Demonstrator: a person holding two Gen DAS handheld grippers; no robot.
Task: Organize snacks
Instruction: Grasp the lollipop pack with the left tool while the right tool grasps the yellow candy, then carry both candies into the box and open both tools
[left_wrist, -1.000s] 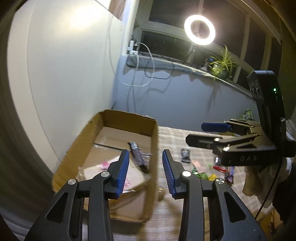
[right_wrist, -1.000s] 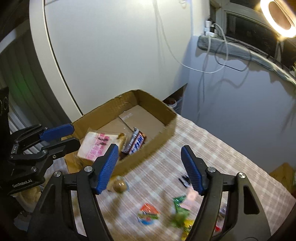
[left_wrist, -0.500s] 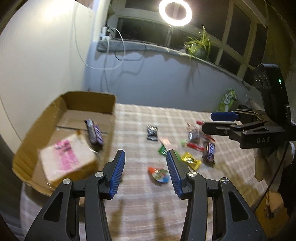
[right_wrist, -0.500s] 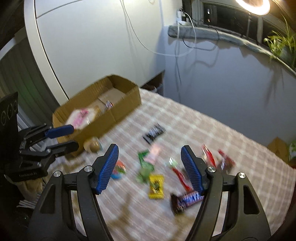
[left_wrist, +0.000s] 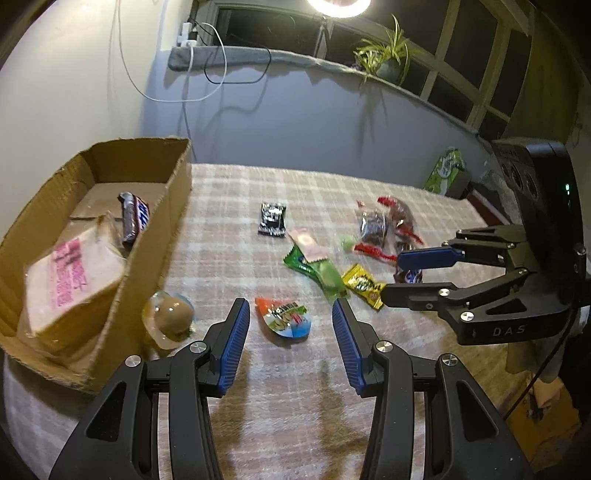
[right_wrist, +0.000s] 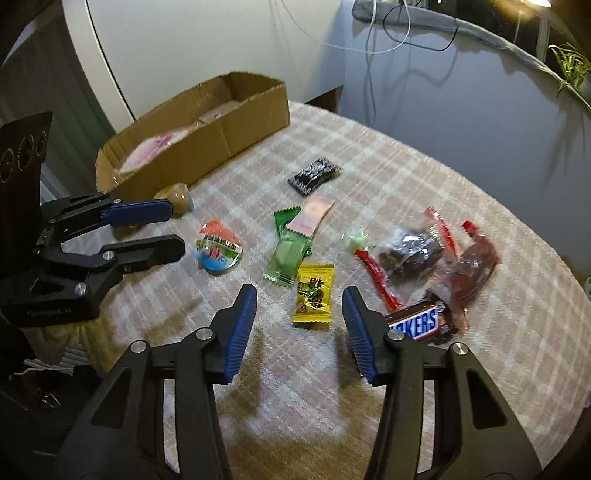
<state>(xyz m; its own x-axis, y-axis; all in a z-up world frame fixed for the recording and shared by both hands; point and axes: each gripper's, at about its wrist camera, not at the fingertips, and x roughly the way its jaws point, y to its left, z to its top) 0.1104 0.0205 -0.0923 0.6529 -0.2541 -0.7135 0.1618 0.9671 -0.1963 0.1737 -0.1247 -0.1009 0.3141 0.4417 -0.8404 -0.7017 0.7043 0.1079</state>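
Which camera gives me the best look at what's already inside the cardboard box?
The left wrist view. It looks down into the cardboard box, showing a pink-printed packet and a chocolate bar inside. The right wrist view sees the box from outside and low: mostly its wall, with only a sliver of the pink packet.

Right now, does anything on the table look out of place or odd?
Yes. A round snack in clear wrap lies outside the box, against its near wall, apart from the other loose snacks. In the box, the pink-printed pack sits tilted against the wall, not flat.
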